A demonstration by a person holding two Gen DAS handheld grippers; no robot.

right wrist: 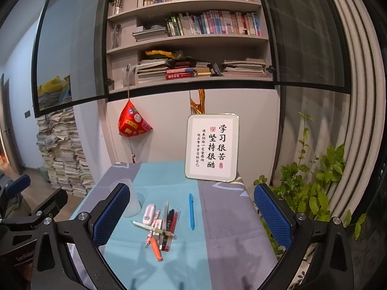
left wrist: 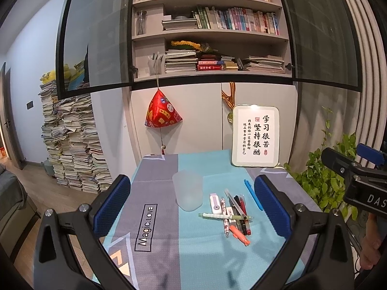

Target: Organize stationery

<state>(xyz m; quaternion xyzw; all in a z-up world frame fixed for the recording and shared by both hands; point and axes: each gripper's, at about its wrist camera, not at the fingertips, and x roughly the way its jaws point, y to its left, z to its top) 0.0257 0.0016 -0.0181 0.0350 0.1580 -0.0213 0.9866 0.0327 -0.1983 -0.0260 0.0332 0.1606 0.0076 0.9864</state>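
A pile of several pens and markers point(left wrist: 234, 213) lies on the blue and grey cloth, with a white eraser case point(left wrist: 215, 203), an orange marker point(left wrist: 239, 235) and a pale green pen point(left wrist: 226, 216) across it. A blue pen point(left wrist: 253, 194) lies apart to the right. A frosted plastic cup point(left wrist: 187, 189) stands upright left of the pile. My left gripper point(left wrist: 192, 207) is open and empty above the cloth. My right gripper point(right wrist: 191, 217) is open and empty. In the right wrist view I see the pile point(right wrist: 161, 227), the blue pen point(right wrist: 191, 211) and the cup point(right wrist: 133, 201), partly hidden behind my left finger.
A framed calligraphy sign point(left wrist: 255, 135) leans at the table's back right. A red hanging ornament point(left wrist: 162, 113) hangs from the cabinet. A green plant point(left wrist: 331, 169) stands to the right. Stacked books point(left wrist: 72, 145) stand on the floor left. The table point(left wrist: 198, 253) edge drops off left.
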